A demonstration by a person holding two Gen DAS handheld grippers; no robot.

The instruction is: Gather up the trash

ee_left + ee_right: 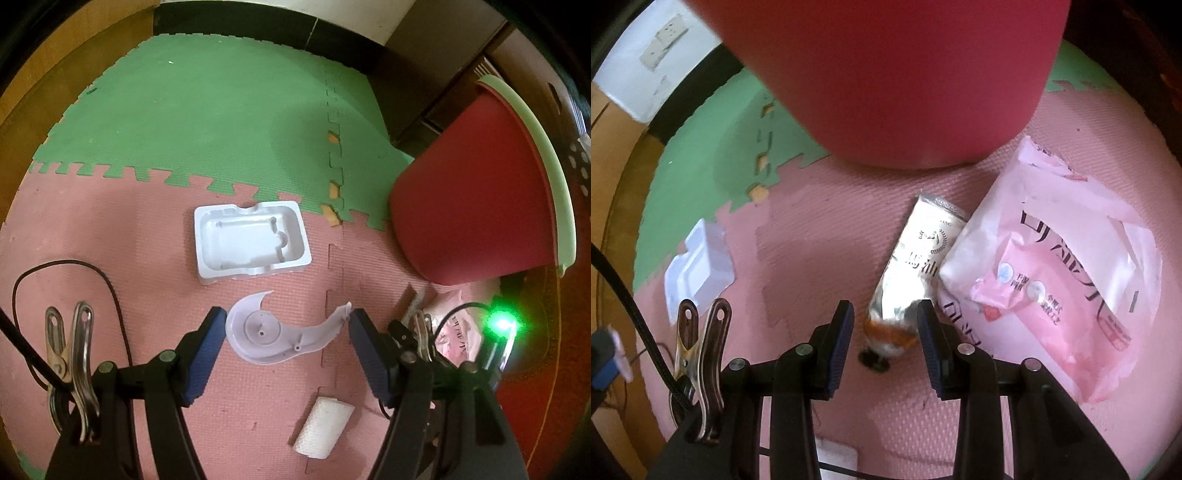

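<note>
Currently: curved plastic shell [280, 336] is flanked by left gripper [286, 323], jaws wide apart, nothing held; silver tube [916, 266] is straddled by right gripper [884, 317], jaws half open, no contact seen

Both wrist views look steeply down, close, sharing the red bin [476, 192] and mat [110, 229].

Red bin [476, 192] with pale green rim; pink and green foam mat [147, 229]; white plastic tray [251, 242]; silver tube [916, 266]; pink-and-white printed wrapper [1052, 273].
</note>
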